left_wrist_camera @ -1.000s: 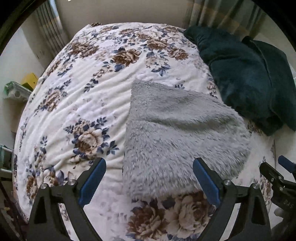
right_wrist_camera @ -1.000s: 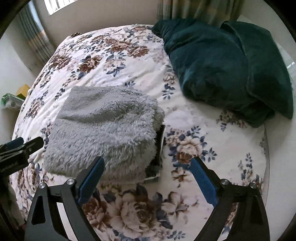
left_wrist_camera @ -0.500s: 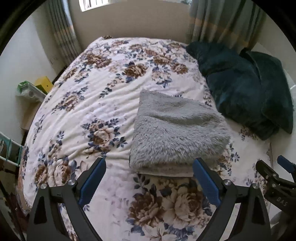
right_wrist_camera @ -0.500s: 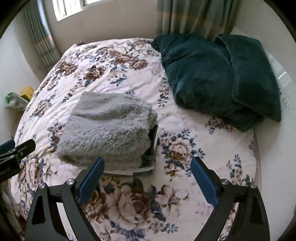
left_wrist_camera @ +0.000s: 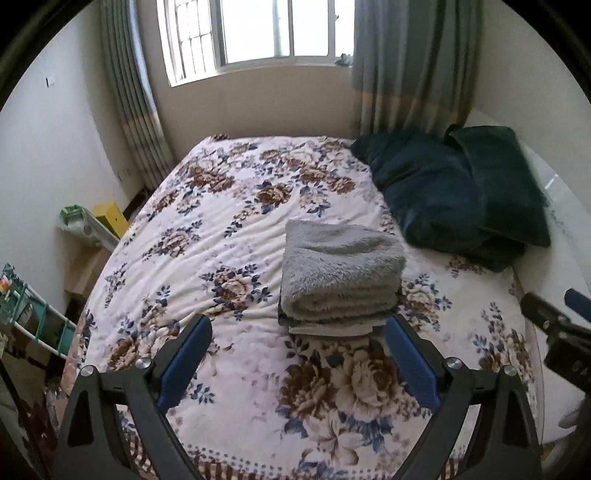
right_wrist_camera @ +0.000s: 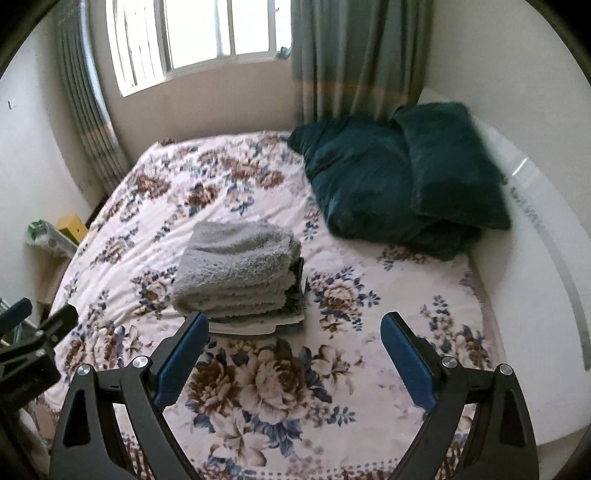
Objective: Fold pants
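Note:
The grey fluffy pants (left_wrist_camera: 340,269) lie folded in a thick stack on the flowered bed (left_wrist_camera: 229,229), on top of other folded cloth. They also show in the right wrist view (right_wrist_camera: 236,266). My left gripper (left_wrist_camera: 299,332) is open and empty, held back from the stack above the near part of the bed. My right gripper (right_wrist_camera: 291,328) is open and empty, also back from the stack, to its right. Each gripper shows at the edge of the other's view.
Two dark green pillows (left_wrist_camera: 458,199) lie at the bed's far right. A window (left_wrist_camera: 258,33) and curtains (left_wrist_camera: 410,66) are behind the bed. A yellow box (left_wrist_camera: 109,216) and a rack (left_wrist_camera: 33,317) stand left of the bed. The white bed edge (right_wrist_camera: 535,258) runs along the right.
Both grippers have pulled back and up from the folded pants, so the whole bed and the window have come into view. The pants lie still.

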`<state>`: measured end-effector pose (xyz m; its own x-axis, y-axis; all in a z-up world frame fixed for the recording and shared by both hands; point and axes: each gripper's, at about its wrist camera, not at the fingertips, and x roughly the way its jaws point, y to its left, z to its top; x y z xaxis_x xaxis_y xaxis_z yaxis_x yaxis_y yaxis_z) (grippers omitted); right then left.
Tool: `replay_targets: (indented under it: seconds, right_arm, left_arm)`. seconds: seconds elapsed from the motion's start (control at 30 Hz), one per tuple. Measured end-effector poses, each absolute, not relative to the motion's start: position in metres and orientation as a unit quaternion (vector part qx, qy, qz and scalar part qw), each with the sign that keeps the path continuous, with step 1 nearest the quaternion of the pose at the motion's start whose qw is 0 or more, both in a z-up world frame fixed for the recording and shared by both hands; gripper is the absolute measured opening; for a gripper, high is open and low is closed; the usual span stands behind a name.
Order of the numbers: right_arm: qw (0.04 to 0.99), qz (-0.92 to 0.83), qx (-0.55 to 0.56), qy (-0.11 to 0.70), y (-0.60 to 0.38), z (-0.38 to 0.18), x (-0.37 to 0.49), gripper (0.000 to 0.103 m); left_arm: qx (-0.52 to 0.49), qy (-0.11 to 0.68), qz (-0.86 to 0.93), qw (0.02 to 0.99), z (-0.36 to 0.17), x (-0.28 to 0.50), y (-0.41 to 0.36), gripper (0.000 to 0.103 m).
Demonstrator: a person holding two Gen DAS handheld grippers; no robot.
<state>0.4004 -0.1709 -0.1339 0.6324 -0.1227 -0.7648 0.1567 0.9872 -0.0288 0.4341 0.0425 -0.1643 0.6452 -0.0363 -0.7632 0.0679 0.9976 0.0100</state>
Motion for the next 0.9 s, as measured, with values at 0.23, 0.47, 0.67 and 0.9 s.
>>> replay_targets:
  seconds: [0.23, 0.47, 0.67, 0.9]
  right_arm:
    - [0.92, -0.094, 0.011, 0.381, -0.156, -0.07, 0.286, 0.096]
    - [0.933, -0.078, 0.012, 0.352, -0.146, -0.019, 0.194, 0.096]
    - [0.939, -0.061, 0.01, 0.338, -0.142, 0.017, 0.134, 0.096]
    - [0.947, -0.041, 0.008, 0.32, -0.142, 0.045, 0.093, 0.096]
  left_arm:
    - [0.025, 0.383, -0.031, 0.923, -0.116, 0.352, 0.054, 0.096]
    - [0.022, 0.348, -0.033, 0.937, -0.072, 0.278, 0.058, 0.096]
    - [0.012, 0.337, -0.038, 0.941, -0.044, 0.232, 0.06, 0.096]
    - [0.013, 0.319, -0.028, 0.947, -0.03, 0.196, 0.055, 0.096]
